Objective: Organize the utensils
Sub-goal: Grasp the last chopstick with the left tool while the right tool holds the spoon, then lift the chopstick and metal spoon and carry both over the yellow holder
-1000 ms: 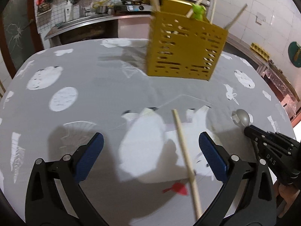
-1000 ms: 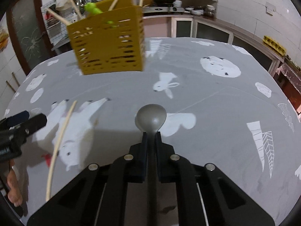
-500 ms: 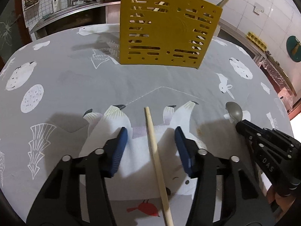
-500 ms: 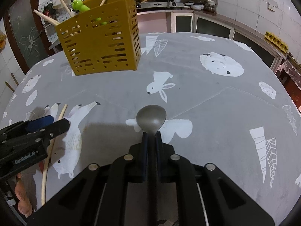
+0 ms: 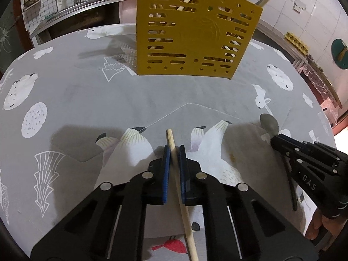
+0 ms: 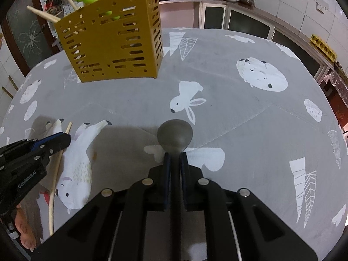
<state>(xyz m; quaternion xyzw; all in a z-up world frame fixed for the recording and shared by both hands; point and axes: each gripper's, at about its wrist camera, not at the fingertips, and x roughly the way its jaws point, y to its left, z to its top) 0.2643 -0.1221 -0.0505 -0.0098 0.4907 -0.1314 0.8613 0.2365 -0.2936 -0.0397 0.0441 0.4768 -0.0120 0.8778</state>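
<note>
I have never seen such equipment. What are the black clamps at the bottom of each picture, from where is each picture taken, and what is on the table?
There is no robot here. A person holds a two-finger clamp in each hand, and each clamp carries a wide-angle camera looking forward along its fingers. One picture comes from the left gripper, the other from the right gripper; each also shows the other clamp at its edge. The left one is shut on a wooden chopstick. The right one is shut on the handle of a grey spoon. Both utensils are low over a grey tablecloth with white animal prints. Farther back stands a yellow slotted utensil holder, already containing sticks and something green.
</note>
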